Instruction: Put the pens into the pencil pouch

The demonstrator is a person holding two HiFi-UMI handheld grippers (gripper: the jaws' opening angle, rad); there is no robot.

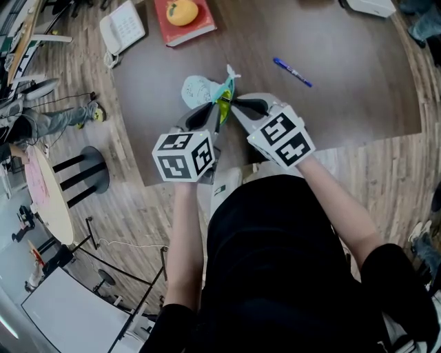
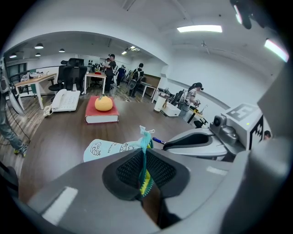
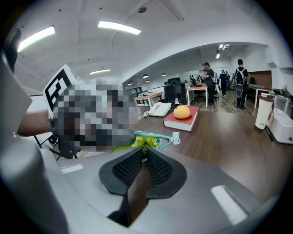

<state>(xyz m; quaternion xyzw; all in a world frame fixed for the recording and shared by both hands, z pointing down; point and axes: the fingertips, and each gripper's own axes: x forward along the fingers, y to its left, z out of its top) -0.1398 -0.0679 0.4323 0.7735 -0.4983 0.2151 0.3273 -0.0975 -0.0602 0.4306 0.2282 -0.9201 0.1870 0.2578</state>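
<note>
A light blue pencil pouch (image 1: 198,90) with a teal zipper and yellow-green lining lies at the near part of the dark table. My left gripper (image 1: 214,112) is shut on one side of its zipper edge. My right gripper (image 1: 234,105) is shut on the other side, right next to it. In the left gripper view the zipper edge (image 2: 145,161) runs up between the pads, with the pouch body (image 2: 106,148) beyond. In the right gripper view the bunched edge (image 3: 147,140) sticks out past the shut pads. A blue pen (image 1: 292,72) lies loose on the table, far right of the pouch.
A red book (image 1: 187,26) with an orange fruit (image 1: 182,12) on it lies at the table's far side, beside a white telephone (image 1: 122,26). The table's curved edge (image 1: 131,148) is at my left. People and desks stand in the distant office.
</note>
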